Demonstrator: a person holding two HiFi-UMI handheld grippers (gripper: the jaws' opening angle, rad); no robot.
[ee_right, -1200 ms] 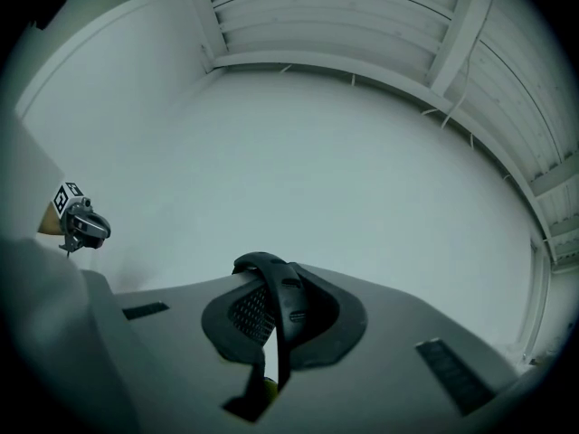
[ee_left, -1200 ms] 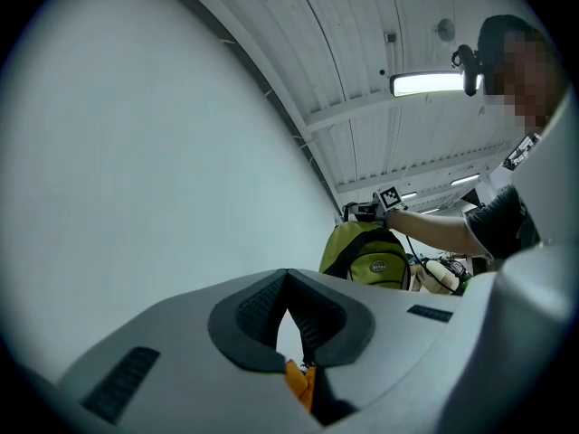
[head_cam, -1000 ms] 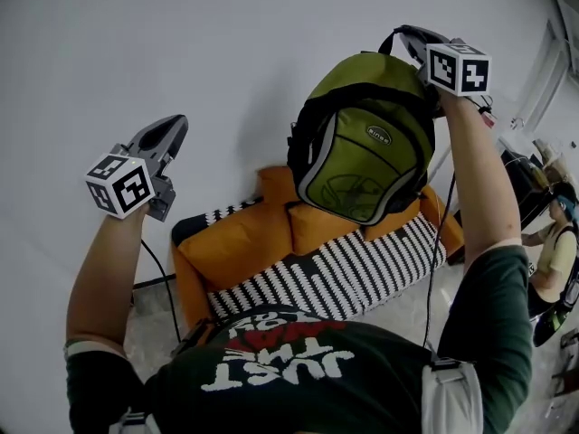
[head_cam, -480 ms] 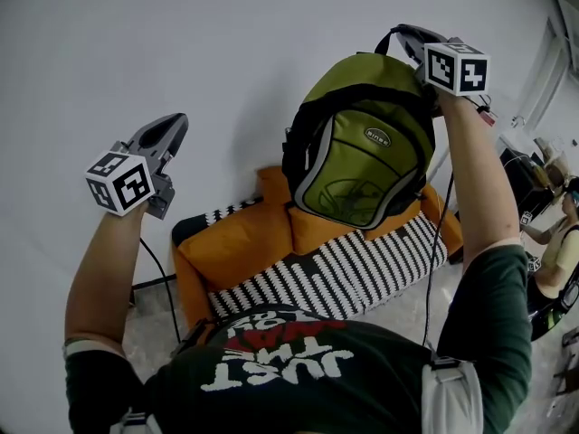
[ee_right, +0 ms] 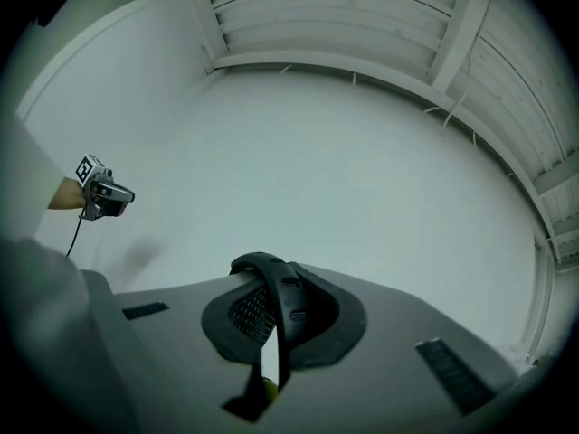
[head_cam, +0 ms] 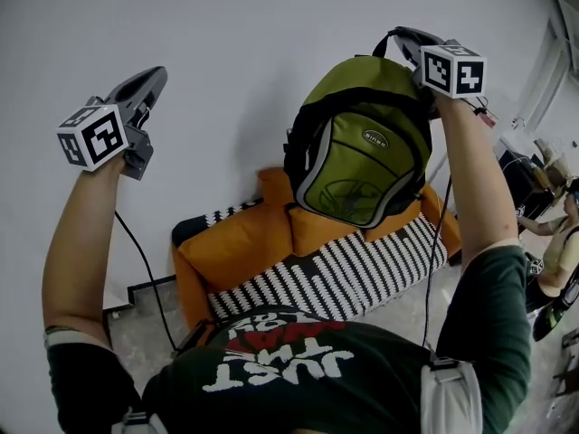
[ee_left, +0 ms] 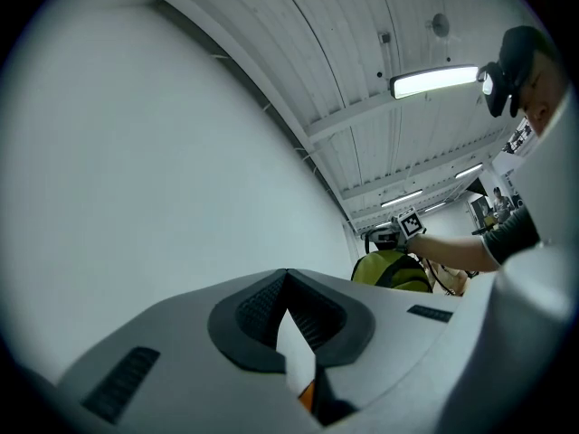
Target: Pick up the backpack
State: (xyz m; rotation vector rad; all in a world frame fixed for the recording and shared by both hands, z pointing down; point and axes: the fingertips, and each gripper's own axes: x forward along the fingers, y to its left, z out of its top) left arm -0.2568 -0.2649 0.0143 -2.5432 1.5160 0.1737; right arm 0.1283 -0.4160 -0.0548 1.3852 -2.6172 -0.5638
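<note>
A green and black backpack [head_cam: 362, 143] hangs in the air in front of a white wall, clear of the sofa below. Its black top loop [ee_right: 288, 307] is pinched in my right gripper [head_cam: 404, 35], which is shut on it at the top right of the head view. A sliver of green fabric [ee_right: 269, 386] shows below the jaws in the right gripper view. My left gripper [head_cam: 154, 74] is raised at the upper left, far from the bag, shut with nothing in it. The left gripper view shows the closed jaw tips [ee_left: 288, 277] and the backpack [ee_left: 391, 270] far off to the right.
An orange sofa [head_cam: 235, 242] with a black-and-white striped cover [head_cam: 344, 274] stands against the wall below the bag. A person [head_cam: 554, 260] and some equipment are at the right edge. Cables [head_cam: 145, 269] trail from both grippers.
My left gripper has risen and shifted left along the wall. The right gripper and the hanging backpack have stayed where they were.
</note>
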